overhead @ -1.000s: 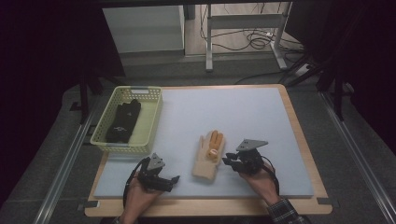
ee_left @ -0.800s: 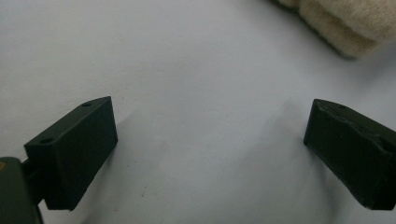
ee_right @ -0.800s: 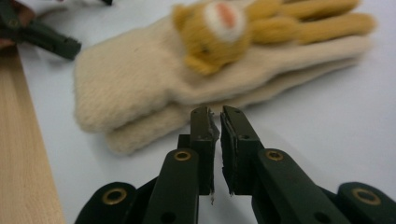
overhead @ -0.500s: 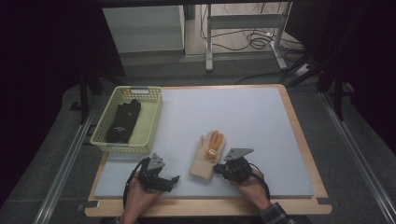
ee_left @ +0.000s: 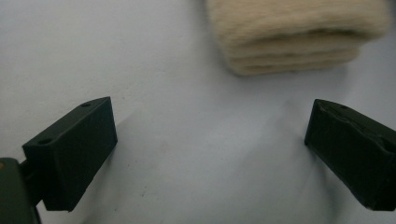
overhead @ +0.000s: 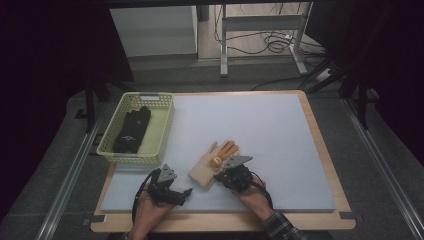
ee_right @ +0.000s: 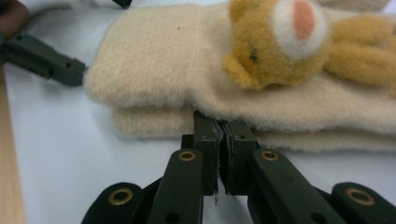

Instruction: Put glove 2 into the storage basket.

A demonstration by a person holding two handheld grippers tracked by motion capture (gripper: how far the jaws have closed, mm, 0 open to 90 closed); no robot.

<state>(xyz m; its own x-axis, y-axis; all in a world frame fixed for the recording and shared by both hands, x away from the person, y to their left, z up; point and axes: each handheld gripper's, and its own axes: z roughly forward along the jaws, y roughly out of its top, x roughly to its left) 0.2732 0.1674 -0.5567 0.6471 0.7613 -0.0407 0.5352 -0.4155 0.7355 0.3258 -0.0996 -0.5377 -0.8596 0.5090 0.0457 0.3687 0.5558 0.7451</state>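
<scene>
A pair of cream gloves [overhead: 212,162] lies stacked on the grey-blue mat [overhead: 280,135], with a small tan bear face [ee_right: 275,42] on the top glove [ee_right: 177,56]. My right gripper [overhead: 219,176] lies low at the stack's near right edge. Its jaws have just been closing and are shut [ee_right: 219,123], tips pushed against the seam between the two gloves, with no fabric visibly between them. My left gripper [overhead: 186,192] rests on the mat left of the gloves. It stands wide open [ee_left: 210,140], with the gloves' cuffs [ee_left: 299,32] just beyond its tips.
A pale yellow basket [overhead: 167,125] stands at the mat's left and holds a black glove [overhead: 131,131]. A wooden border [overhead: 320,125] frames the mat. One of the left gripper's fingers [ee_right: 46,60] lies close to the cuffs in the right gripper view.
My right gripper has slid left and down from beside the gloves to their near right edge. The left gripper and the gloves have stayed put.
</scene>
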